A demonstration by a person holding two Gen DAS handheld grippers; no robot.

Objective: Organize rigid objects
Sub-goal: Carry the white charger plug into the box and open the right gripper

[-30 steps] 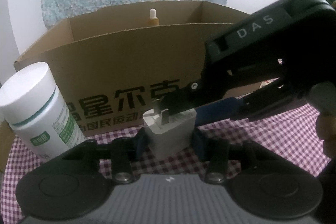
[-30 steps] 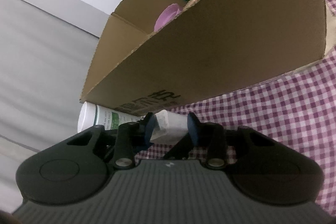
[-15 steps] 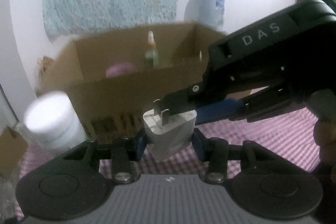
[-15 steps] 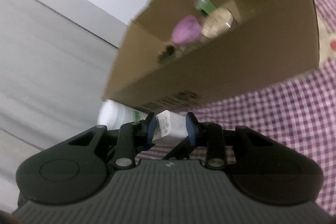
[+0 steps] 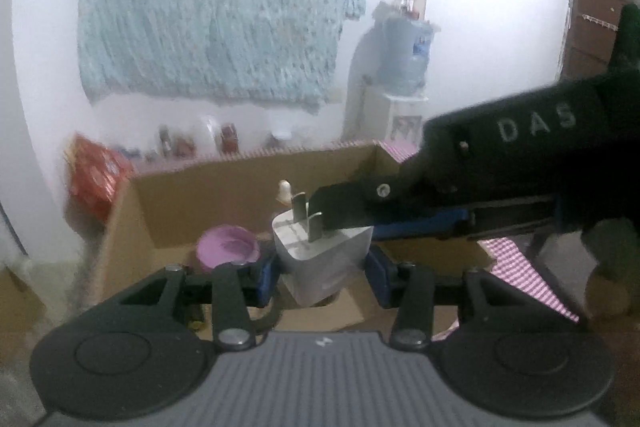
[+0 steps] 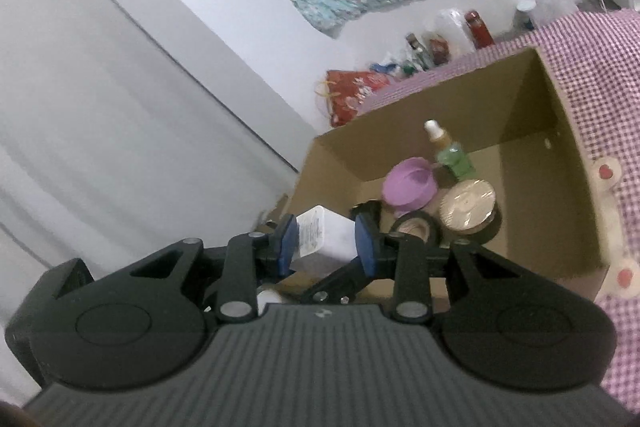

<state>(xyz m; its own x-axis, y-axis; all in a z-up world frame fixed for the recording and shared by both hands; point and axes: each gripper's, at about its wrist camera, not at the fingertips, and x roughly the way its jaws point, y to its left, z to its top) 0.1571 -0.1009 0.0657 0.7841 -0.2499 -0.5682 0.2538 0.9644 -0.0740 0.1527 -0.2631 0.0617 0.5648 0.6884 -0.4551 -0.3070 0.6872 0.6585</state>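
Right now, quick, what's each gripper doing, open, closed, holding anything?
Left gripper: closed on the white charger plug.
Right gripper: closed on the same white charger plug, above the cardboard box.

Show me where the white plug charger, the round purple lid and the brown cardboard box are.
white plug charger (image 5: pixel 326 259): left wrist view, front face of its body.
round purple lid (image 6: pixel 409 182): right wrist view, top middle.
brown cardboard box (image 6: pixel 584 203): right wrist view, inner right wall.

The right half of the cardboard box (image 6: pixel 560 163) lies bare and open from above. Its left half is crowded by the purple lid (image 6: pixel 408 183), dropper bottle (image 6: pixel 450 155) and gold-lidded jar (image 6: pixel 468 205).
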